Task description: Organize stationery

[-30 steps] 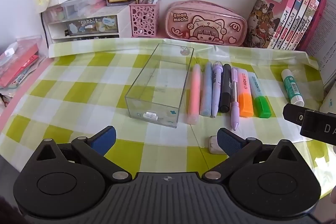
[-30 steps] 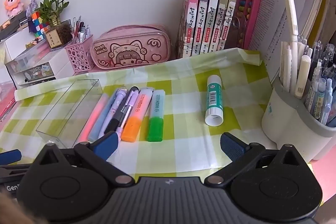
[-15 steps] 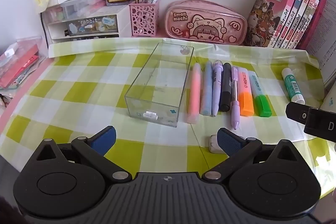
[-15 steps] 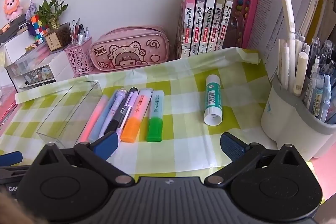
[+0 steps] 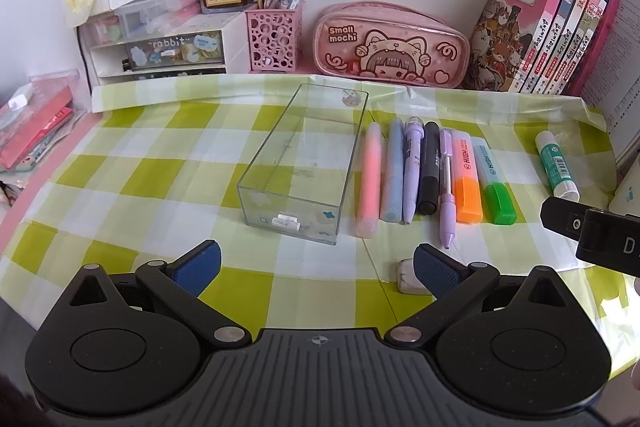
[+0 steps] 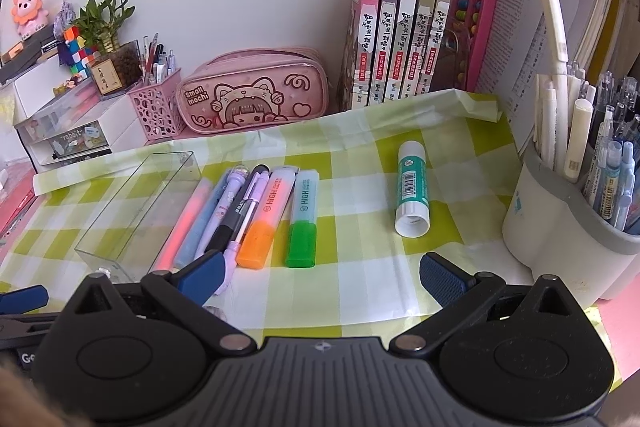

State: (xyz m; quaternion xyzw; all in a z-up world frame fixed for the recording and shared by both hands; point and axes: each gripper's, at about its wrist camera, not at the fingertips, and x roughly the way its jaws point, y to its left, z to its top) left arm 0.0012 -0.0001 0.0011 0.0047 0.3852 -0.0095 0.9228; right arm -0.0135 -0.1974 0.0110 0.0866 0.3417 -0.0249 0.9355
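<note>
A clear plastic box point(image 5: 304, 163) point(image 6: 140, 207) lies empty on the green checked cloth. To its right lies a row of pens and highlighters: pink point(image 5: 370, 179), blue point(image 5: 392, 171), lilac point(image 5: 412, 167), black point(image 5: 430, 167), a purple mechanical pencil point(image 5: 447, 191), orange point(image 5: 466, 179) point(image 6: 266, 215) and green point(image 5: 494, 183) point(image 6: 303, 219). A glue stick point(image 5: 556, 163) point(image 6: 412, 187) lies further right. A white eraser point(image 5: 406, 271) sits by the left gripper's right finger. My left gripper point(image 5: 318, 265) is open in front of the box. My right gripper point(image 6: 320, 273) is open, holding nothing, in front of the highlighters.
At the back stand a pink pencil case point(image 5: 390, 47) point(image 6: 256, 95), a pink mesh pen cup point(image 5: 274, 39), small drawers point(image 5: 160, 47) and a row of books point(image 5: 540, 35) point(image 6: 404, 31). A grey pen holder point(image 6: 560, 223) full of pens stands at the right edge.
The right gripper has drifted slightly right and back in the left wrist view; the right wrist view has shifted a little. Nothing was picked up.
</note>
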